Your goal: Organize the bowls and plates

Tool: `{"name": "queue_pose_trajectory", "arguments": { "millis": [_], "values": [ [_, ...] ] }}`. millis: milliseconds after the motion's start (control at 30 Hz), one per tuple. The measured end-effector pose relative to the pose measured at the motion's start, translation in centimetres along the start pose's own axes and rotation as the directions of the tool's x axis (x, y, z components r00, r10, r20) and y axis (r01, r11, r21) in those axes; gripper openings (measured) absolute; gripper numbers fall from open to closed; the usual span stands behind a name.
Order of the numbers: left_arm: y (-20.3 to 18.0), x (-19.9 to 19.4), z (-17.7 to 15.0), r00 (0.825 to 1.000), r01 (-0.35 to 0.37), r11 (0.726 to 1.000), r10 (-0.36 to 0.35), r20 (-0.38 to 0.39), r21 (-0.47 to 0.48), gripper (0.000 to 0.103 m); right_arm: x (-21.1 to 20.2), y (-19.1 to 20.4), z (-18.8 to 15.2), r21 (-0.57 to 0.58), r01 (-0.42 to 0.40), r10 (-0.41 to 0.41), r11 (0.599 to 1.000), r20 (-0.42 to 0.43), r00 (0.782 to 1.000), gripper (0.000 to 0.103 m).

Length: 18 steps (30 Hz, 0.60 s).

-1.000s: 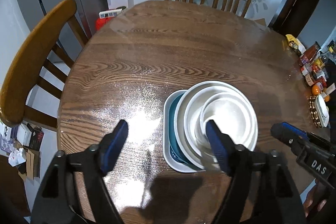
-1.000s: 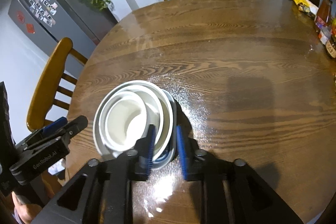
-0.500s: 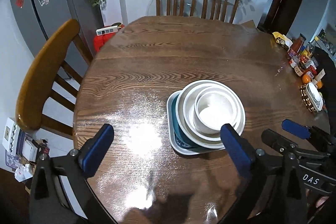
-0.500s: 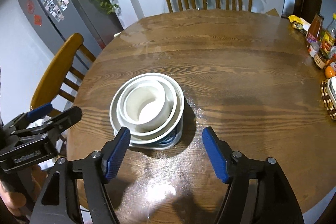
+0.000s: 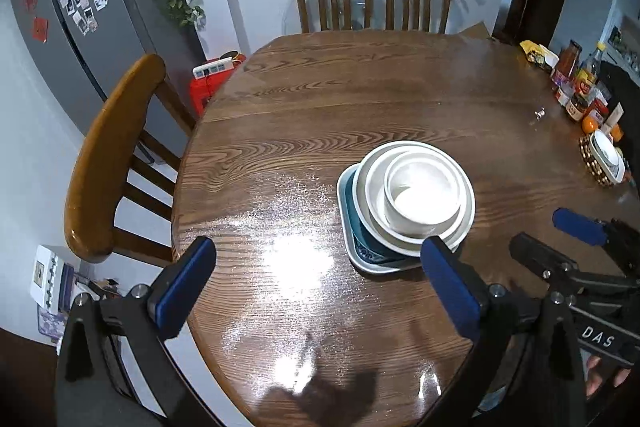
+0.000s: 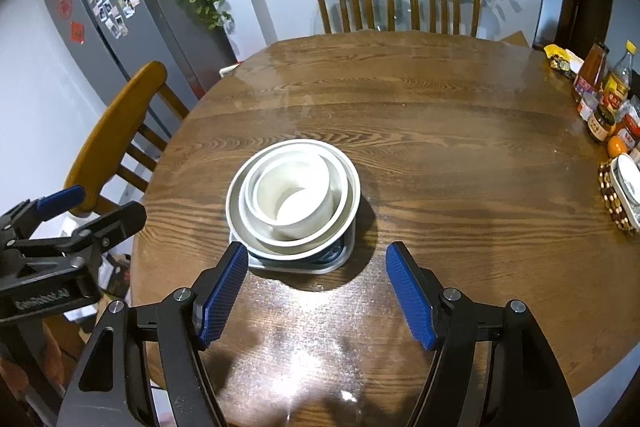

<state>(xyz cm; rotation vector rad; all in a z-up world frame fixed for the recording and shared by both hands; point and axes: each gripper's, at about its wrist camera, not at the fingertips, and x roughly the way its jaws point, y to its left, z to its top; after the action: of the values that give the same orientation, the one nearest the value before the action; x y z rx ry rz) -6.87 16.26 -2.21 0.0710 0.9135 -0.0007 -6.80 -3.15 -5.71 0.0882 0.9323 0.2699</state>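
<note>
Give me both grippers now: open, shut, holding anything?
Left gripper: open wide, nothing between its fingers.
Right gripper: open, empty; the stack of dishes sits on the table beyond its fingers, untouched.

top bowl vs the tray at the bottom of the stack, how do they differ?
The top bowl is round, deep and plain white; the bottom tray is squarish with rounded corners, shallow, and teal-blue inside a pale rim. The bowl nests in other white dishes; the tray lies on the table. Both sit upright in one stack, untouched.
</note>
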Motion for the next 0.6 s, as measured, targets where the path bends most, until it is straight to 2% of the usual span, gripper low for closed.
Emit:
{"name": "queue_pose_trajectory", "arguments": {
  "millis": [100,267,600],
  "values": [
    [0.36,-0.14,-0.27,0.999,0.052,0.999,-0.052,-0.005,-0.018,0.102,-0.22,0.19,-0.12,-0.003,0.005,-0.005,1.000,0.002,1.000,0.072],
    [0.65,-0.13,-0.49,0.996,0.091,0.995,-0.092,-0.010,-0.039,0.102,-0.44,0.42,-0.23,-0.009,0.007,-0.007,1.000,0.000,1.000,0.072],
    [0.40,-0.28,-0.87,0.998,0.060,0.998,-0.060,-0.006,-0.030,0.102,-0.51,0.57,-0.76,-0.004,0.000,0.000,1.000,-0.008,1.000,0.072]
  ]
}}
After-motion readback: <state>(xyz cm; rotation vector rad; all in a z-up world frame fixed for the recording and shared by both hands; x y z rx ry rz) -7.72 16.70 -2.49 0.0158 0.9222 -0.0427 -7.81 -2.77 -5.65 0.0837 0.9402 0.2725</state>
